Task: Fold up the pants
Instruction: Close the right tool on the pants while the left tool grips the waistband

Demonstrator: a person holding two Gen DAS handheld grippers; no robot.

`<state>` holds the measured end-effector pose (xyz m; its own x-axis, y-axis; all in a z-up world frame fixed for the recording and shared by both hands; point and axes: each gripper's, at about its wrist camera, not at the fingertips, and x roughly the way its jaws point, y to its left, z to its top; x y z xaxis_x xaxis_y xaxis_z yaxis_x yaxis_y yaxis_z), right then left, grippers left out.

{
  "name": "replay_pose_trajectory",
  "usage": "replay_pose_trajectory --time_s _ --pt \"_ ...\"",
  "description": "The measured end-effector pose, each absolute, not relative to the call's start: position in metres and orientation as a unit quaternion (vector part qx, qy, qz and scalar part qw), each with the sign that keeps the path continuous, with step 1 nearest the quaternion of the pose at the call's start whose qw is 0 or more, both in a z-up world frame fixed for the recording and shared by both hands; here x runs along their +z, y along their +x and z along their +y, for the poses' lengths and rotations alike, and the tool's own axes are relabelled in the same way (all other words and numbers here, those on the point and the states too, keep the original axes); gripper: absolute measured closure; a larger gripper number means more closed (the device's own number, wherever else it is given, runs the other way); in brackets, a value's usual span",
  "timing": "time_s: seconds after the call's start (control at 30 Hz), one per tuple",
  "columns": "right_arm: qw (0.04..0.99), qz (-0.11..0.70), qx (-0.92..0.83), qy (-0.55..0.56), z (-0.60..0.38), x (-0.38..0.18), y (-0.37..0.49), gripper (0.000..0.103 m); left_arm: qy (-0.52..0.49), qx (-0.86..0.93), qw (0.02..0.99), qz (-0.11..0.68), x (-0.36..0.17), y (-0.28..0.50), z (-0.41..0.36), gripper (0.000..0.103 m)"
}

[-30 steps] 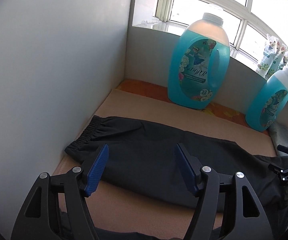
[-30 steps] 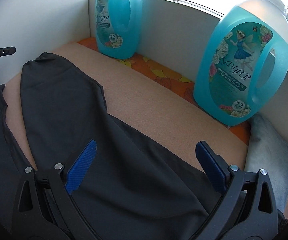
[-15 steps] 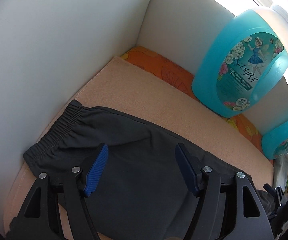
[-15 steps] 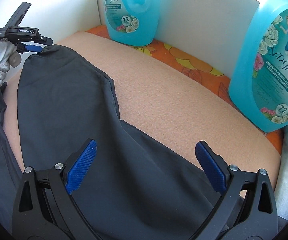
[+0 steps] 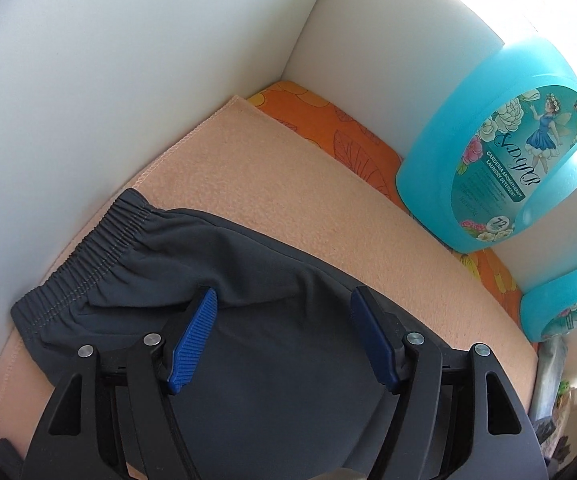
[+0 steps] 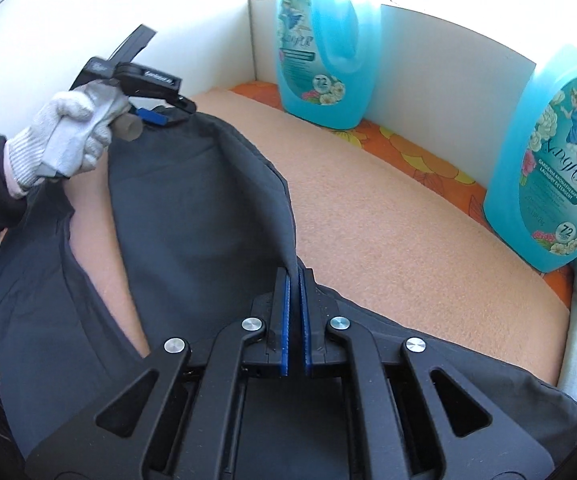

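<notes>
A peach blanket point(image 5: 288, 200) covers the surface in a white-walled corner, and the dark pants point(image 5: 248, 280) lie across it. They look light, soft and slippery, so take them at the elastic waistband point(image 5: 100, 248) or a hem. Your left gripper point(image 5: 282, 304) stands wide over the waist, lower than before. Your right gripper point(image 6: 293, 276), wide a moment ago, has just closed on a fabric edge.
</notes>
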<state>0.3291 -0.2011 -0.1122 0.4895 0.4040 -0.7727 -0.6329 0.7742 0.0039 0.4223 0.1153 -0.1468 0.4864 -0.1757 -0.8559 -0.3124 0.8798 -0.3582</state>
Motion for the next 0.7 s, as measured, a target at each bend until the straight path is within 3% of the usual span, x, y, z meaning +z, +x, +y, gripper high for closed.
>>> replay_pose_trajectory --time_s 0.23,0.5,0.53,0.57,0.63,0.67,0.7 --pt "0.819 0.41 0.328 -0.231 -0.171 -0.137 0.274 0.098 -0.264 0.035 0.827 0.495 -0.148 0.424 0.115 0.034" --pt "0.818 0.408 0.33 -0.238 -0.171 -0.139 0.263 0.099 -0.252 0.062 0.834 0.486 -0.151 0.424 0.11 0.035" --pt "0.817 0.408 0.33 -0.239 -0.172 -0.138 0.263 0.099 -0.248 0.067 0.838 0.482 -0.151 0.424 0.11 0.04" --pt "0.817 0.407 0.331 -0.24 -0.173 -0.137 0.264 0.099 -0.242 0.073 0.841 0.478 -0.152 0.424 0.109 0.061" --pt "0.825 0.393 0.333 -0.235 -0.177 -0.127 0.262 0.099 -0.23 0.083 0.848 0.47 -0.155 0.422 0.109 0.089" --pt "0.83 0.385 0.333 -0.23 -0.181 -0.121 0.263 0.099 -0.234 0.08 0.849 0.466 -0.157 0.42 0.111 0.096" --pt "0.833 0.38 0.334 -0.225 -0.184 -0.115 0.266 0.09 -0.242 0.077 0.853 0.457 -0.159 0.418 0.113 0.096"
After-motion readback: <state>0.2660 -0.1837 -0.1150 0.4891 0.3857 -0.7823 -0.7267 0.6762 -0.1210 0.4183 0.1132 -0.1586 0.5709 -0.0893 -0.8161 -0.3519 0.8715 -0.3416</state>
